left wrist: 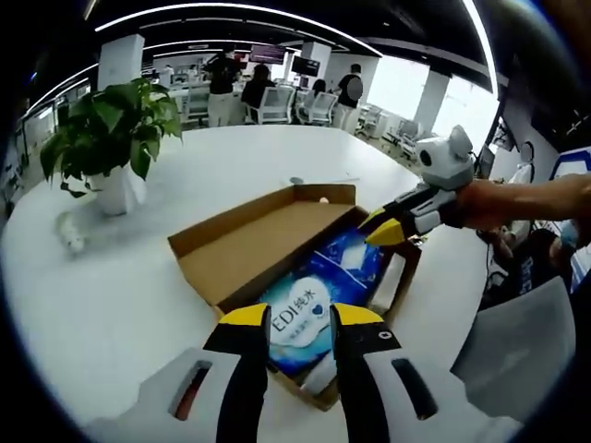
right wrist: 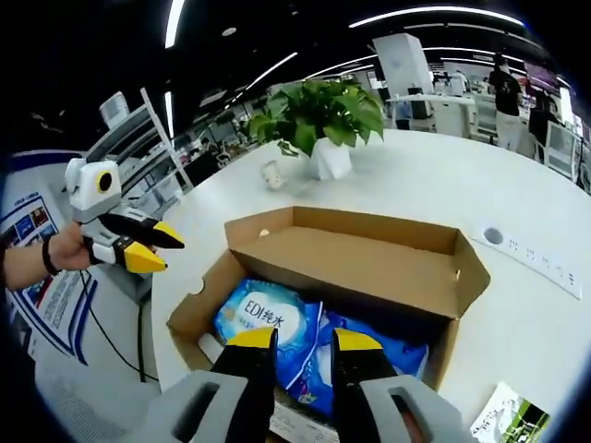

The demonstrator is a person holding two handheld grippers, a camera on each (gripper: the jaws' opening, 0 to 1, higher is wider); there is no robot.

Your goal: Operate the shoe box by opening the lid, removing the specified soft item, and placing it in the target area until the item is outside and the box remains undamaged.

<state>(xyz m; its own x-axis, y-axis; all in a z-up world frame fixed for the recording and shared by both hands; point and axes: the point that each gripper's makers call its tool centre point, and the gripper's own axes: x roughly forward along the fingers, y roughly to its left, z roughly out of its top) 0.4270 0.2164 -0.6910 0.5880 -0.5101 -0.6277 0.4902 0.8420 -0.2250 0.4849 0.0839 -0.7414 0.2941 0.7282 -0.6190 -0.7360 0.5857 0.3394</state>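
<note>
A brown cardboard shoe box (left wrist: 404, 277) lies on the white table with its lid (left wrist: 263, 247) folded back open. Inside rests a soft blue pack (left wrist: 319, 281) with a white "EDI" label. My left gripper (left wrist: 300, 323) hovers at the box's near edge, jaws open and nothing between them. My right gripper (left wrist: 380, 229) comes in from the right over the far side of the box. In the right gripper view, the box (right wrist: 194, 309) sits below my right gripper (right wrist: 303, 343), open above the pack (right wrist: 268, 318). Off the table's left, a hand holds my left gripper (right wrist: 159, 252), apart from the box.
A potted plant (left wrist: 115, 138) (right wrist: 323, 115) and a small white object (left wrist: 69, 235) (right wrist: 271, 173) stand beyond the box. A table socket (right wrist: 494, 236) and a leaflet (right wrist: 512, 415) lie to the right. People and chairs fill the office behind.
</note>
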